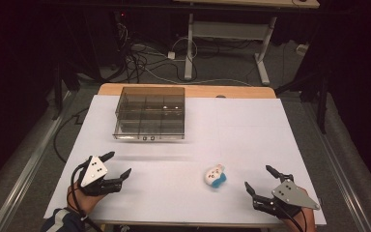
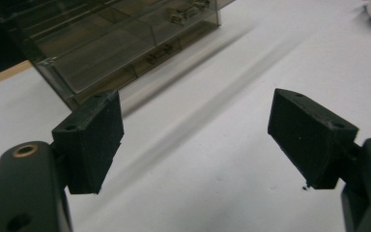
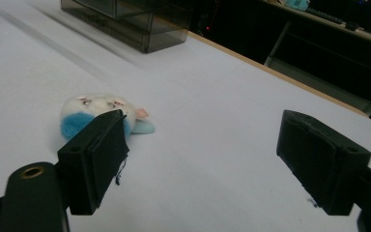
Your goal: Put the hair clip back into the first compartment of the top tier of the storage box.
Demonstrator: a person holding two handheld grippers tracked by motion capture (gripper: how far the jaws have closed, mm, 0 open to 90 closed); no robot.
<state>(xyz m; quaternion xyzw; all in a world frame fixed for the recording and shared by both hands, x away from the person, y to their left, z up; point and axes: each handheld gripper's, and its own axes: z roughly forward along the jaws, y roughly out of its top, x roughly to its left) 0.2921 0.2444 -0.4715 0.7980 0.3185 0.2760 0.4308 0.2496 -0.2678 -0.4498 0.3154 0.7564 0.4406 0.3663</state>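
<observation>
A small white and blue plush toy (image 1: 215,176) lies on the white table (image 1: 232,130), right of centre near the front. A smoked clear plastic drawer box (image 1: 150,113) stands at the back left. My left gripper (image 1: 118,163) rests open near the front left corner, its jaws wide apart with nothing between them. In the left gripper view the drawer box (image 2: 125,43) is ahead of the open left gripper (image 2: 195,140). My right gripper (image 1: 259,178) is open at the front right, a short way right of the toy. The right gripper view has the plush toy (image 3: 94,113) just beyond the left jaw.
The table's wooden back edge (image 1: 188,91) borders a floor with tangled cables (image 1: 145,60) and a desk frame (image 1: 232,34). Bare white surface lies between the box and the toy.
</observation>
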